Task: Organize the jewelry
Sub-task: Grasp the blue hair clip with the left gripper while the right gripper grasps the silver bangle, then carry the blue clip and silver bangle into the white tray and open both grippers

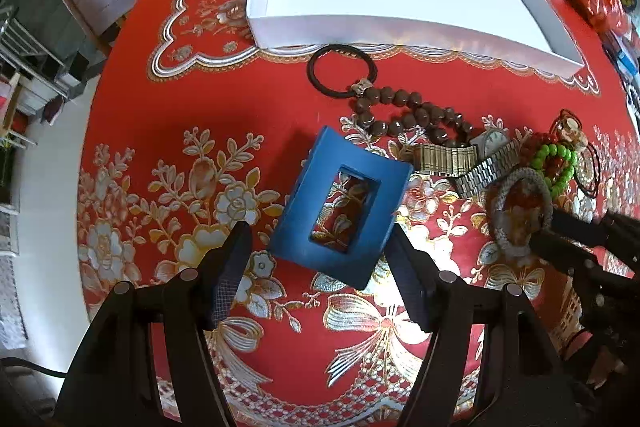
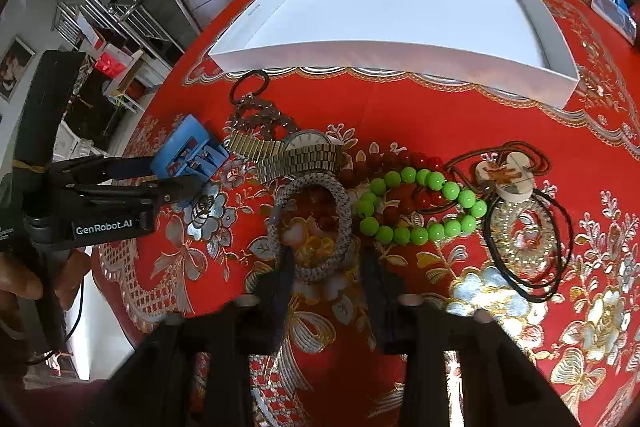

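The right tool (image 2: 326, 259) is motion-blurred in its own view, so whether its fingers touch the grey band (image 2: 310, 227) cannot be told. That band covers part of the red beads (image 2: 394, 163). The watch (image 1: 490, 143) dial is too small to read. In the left view, the right tool (image 1: 548, 227) is cut off by the frame edge.

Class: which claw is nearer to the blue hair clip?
Left. The left claw straddles the blue hair clip, its fingers flanking the clip's near end. The right claw is off to the clip's right, at the grey braided bracelet.
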`<state>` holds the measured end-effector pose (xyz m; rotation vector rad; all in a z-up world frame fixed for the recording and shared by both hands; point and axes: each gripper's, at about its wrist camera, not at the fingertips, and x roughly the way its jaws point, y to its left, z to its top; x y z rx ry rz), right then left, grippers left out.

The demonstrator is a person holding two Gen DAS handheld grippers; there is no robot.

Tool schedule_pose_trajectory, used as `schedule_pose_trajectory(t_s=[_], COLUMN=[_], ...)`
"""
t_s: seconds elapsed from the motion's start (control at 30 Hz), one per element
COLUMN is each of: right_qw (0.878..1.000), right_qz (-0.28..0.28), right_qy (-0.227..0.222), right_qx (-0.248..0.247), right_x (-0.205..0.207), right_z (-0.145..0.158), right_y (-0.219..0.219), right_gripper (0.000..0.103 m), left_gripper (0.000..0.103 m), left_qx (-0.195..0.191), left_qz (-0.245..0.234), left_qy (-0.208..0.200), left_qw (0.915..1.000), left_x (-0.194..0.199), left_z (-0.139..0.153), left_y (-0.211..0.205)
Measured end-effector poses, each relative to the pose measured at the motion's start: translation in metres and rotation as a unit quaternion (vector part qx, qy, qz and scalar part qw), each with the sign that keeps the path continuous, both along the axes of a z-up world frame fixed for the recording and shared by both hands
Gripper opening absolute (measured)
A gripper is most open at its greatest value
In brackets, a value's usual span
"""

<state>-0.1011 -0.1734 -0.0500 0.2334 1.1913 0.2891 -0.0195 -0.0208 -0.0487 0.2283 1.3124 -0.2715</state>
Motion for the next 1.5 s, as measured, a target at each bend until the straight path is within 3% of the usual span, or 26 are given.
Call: schedule_pose_trajectory(t_s=[0.07, 0.37, 0.57, 0.9, 1.13, 1.5], right_qw=[1.000, 0.999, 0.997, 0.996, 0.997, 0.999], right_qz=[0.004, 0.008, -0.005, -0.021, -0.025, -0.027], right_qy=[-0.002, -0.044, -0.074, -0.090, -0.068, -0.001], right_qx=[0.004, 0.020, 0.016, -0.004, -0.002, 0.027], right_x=[0.001, -0.005, 0.016, 0.068, 0.118, 0.177], right_z=[0.000, 0.042, 0.070, 0.086, 0.075, 0.026], right_y=[0.004, -0.002, -0.013, -0.032, -0.042, -0.050], right_gripper=[0.007, 0.006, 0.006, 0.006, 0.006, 0.006], left_gripper=[0.054, 0.042, 0.042, 0.042, 0.042, 0.042], left_qx=[-0.032, -0.077, -0.099, -0.114, -0.100, -0.056], left_qz=[0.012, 0.044, 0.048, 0.058, 0.069, 0.096], left_qy=[0.012, -0.016, -0.037, -0.080, -0.104, -0.095], left_qw=[0.9993, 0.9960, 0.9933, 0.9886, 0.9871, 0.9893], left_x=[0.003, 0.003, 0.008, 0.048, 0.100, 0.151], left_z=[-0.002, 0.026, 0.051, 0.084, 0.088, 0.049], left_y=[0.008, 0.034, 0.032, 0.012, -0.013, -0.033])
